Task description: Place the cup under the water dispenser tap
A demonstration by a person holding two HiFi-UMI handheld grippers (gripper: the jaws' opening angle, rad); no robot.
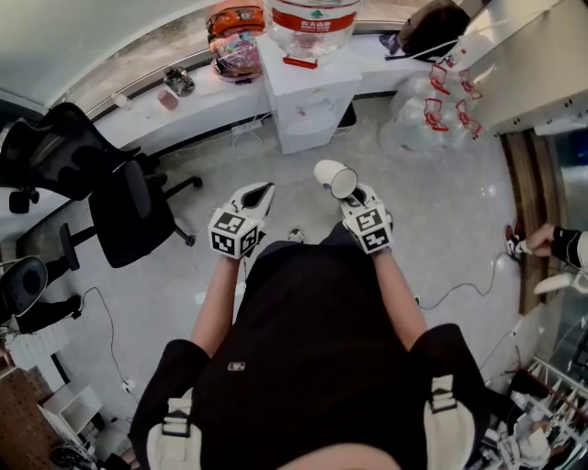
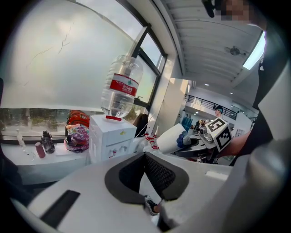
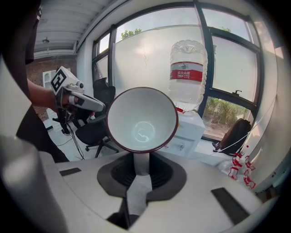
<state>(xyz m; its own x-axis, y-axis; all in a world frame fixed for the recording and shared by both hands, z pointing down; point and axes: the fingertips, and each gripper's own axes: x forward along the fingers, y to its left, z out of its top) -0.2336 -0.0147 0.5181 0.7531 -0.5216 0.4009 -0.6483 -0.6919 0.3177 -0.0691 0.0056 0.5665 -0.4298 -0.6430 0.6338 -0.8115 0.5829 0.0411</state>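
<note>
Water dispenser stood against the far wall with an inverted bottle on top, and an office chair to its left. Open floor lay between it and the person.

Right hand-held gripper was clamped on the handle of the cup. The cup was in the air on its side, well apart from the dispenser. Left hand-held gripper was closed on nothing.

Risks, as judged:
- Handle-only hold: the cup could pivot in the jaws when righted.
- A misjudged approach could knock its rim against the taps.

Only the right gripper view showed the handle pinched and the cup's inside empty. Only the head view showed the floor left to cross. The left gripper view gave the cup's outer wall.
</note>
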